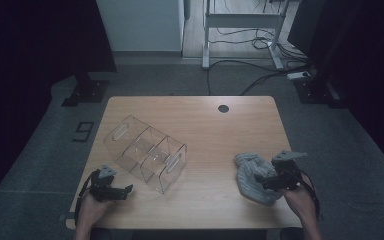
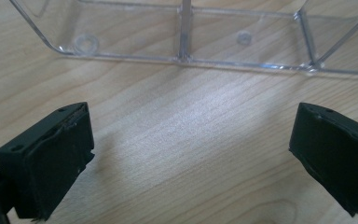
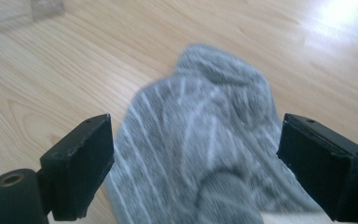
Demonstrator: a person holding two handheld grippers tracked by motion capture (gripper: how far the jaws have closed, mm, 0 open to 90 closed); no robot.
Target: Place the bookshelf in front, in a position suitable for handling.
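jaws wide apart on our right gripper [image 3: 196, 158], with nothing pressed between the pads; the grey sock [image 3: 205, 140] lies flat below them on the table [image 3: 51, 84], so it looks let go rather than held. in the high view the right gripper [image 1: 275, 179] sits over the near end of the sock [image 1: 252, 176], toward the right front of the table [image 1: 215, 130]. our left gripper [image 2: 191, 158] also stands open and empty, resting low over bare wood just short of the clear box [image 2: 186, 51]. from above, the left gripper [image 1: 115, 189] is at the front left corner, and the clear box [image 1: 145, 152], split into compartments, lies at a slant just beyond it, well apart from the sock.

we judge the step in hand to be the start of a pick: the sock is loose on the table and no compartment has anything in it. the next move calls for lowering the right jaws around a bunched part of the sock and closing firmly, since soft knit slips and trails. the left gripper could steady the box wall meanwhile.
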